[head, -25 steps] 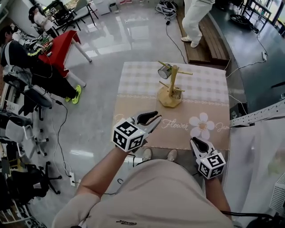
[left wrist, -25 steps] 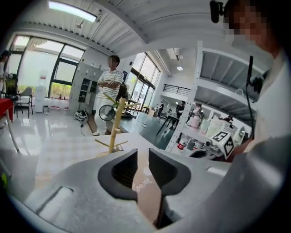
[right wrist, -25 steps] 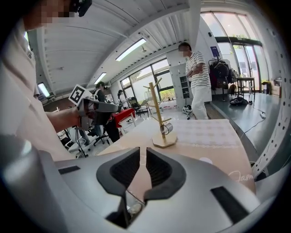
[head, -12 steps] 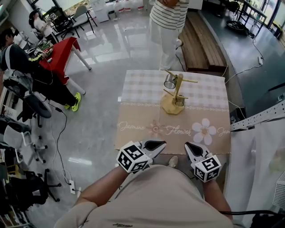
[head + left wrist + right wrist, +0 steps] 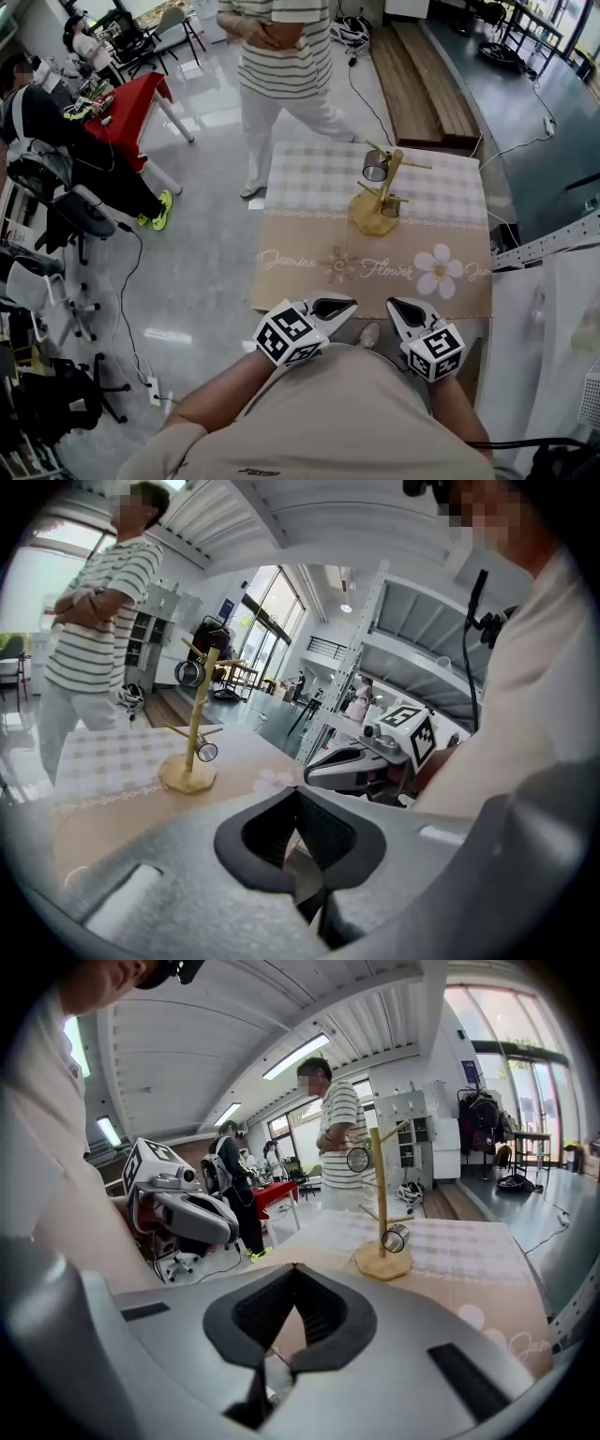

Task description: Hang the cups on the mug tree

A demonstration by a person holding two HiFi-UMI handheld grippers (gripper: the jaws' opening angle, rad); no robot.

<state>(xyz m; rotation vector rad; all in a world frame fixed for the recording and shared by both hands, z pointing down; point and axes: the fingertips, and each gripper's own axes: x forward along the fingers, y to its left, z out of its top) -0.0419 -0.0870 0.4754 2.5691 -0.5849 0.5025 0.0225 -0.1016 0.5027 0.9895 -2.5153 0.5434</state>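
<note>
A wooden mug tree (image 5: 380, 197) stands on the far half of the cloth-covered table (image 5: 309, 272). A metal cup (image 5: 375, 167) hangs from an upper left branch, and a second small cup (image 5: 394, 201) hangs low on the right. Both show in the left gripper view, upper cup (image 5: 190, 672) and lower cup (image 5: 207, 752), and in the right gripper view, upper cup (image 5: 358, 1159) and lower cup (image 5: 397, 1237). My left gripper (image 5: 347, 303) and right gripper (image 5: 395, 306) hover side by side at the table's near edge. Both are shut, empty and well short of the tree.
A person in a striped shirt (image 5: 281, 56) stands at the table's far left corner. People sit at a red table (image 5: 127, 98) to the left, with chairs and cables on the floor. A wooden platform (image 5: 422, 66) lies behind, and a metal frame (image 5: 548, 246) runs along the right.
My left gripper has drawn back from over the cloth to the near edge beside the right one. The person in the striped shirt has walked up to the table.
</note>
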